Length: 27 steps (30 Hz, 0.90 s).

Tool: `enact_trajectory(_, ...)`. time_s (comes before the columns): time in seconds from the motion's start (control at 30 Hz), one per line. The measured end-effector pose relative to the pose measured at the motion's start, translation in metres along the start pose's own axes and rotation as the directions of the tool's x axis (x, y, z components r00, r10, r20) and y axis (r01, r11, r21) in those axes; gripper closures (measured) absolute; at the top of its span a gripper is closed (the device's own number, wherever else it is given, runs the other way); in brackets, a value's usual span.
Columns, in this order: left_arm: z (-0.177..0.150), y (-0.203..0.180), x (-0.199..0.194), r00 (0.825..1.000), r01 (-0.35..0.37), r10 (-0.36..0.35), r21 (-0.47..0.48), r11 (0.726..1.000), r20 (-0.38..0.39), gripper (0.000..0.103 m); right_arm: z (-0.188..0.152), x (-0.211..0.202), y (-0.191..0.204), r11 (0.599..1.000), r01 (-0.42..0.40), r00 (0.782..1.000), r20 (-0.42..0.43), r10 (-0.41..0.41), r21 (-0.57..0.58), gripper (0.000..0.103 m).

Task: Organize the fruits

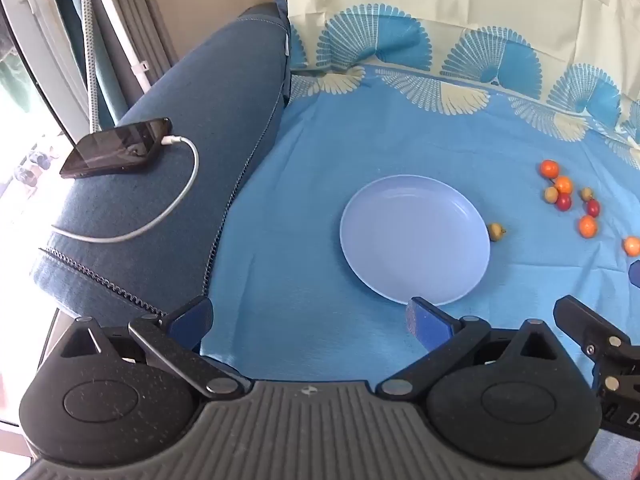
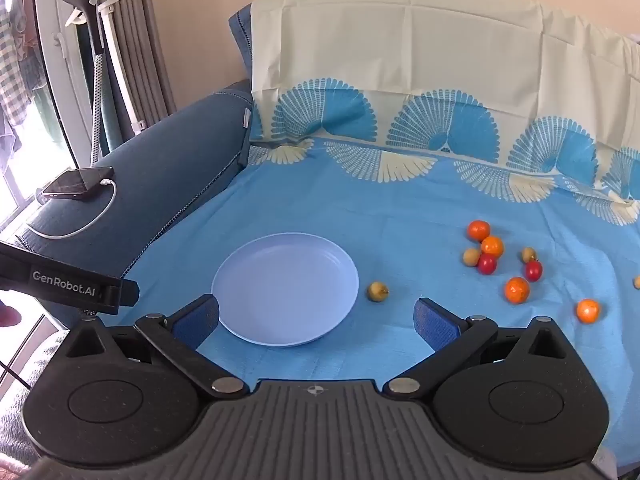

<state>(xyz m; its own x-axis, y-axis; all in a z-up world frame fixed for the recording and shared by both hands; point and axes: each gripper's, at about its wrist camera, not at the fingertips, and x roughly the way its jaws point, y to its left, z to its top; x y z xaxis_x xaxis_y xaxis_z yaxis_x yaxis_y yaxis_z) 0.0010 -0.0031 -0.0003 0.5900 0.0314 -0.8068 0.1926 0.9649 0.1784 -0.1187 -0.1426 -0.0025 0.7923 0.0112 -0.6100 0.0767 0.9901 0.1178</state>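
Observation:
An empty pale blue plate [image 1: 416,240] [image 2: 286,288] lies on the blue patterned sheet. A small yellow-green fruit [image 1: 496,232] [image 2: 377,291] sits just right of the plate. Several small orange, red and yellowish fruits [image 1: 564,192] [image 2: 492,258] are scattered further right. My left gripper [image 1: 310,320] is open and empty, held near the plate's front edge. My right gripper [image 2: 316,320] is open and empty, in front of the plate and the yellow-green fruit. Part of the right gripper shows at the left wrist view's right edge [image 1: 592,336].
A blue sofa armrest [image 1: 180,168] [image 2: 160,176] rises at the left with a black phone [image 1: 116,148] [image 2: 78,184] on a white charging cable. The cream backrest cover [image 2: 400,48] stands behind. Curtains and a window are at far left.

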Motion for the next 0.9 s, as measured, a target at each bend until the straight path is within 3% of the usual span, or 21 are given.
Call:
enact_trajectory(0.5,0.007,0.001,0.008,0.999,0.039,-0.039,-0.009,0.999,-0.01,0.0,-0.005,0.008,0.004,1.0,-0.01,1.0,-0.006,0.01,0.004,0.0)
enact_trajectory(0.9,0.005,0.001,0.006,0.999,0.012,-0.012,0.011,1.0,-0.035,0.0,-0.006,0.012,0.007,0.999,-0.044,0.998,-0.033,0.045,0.013,0.0)
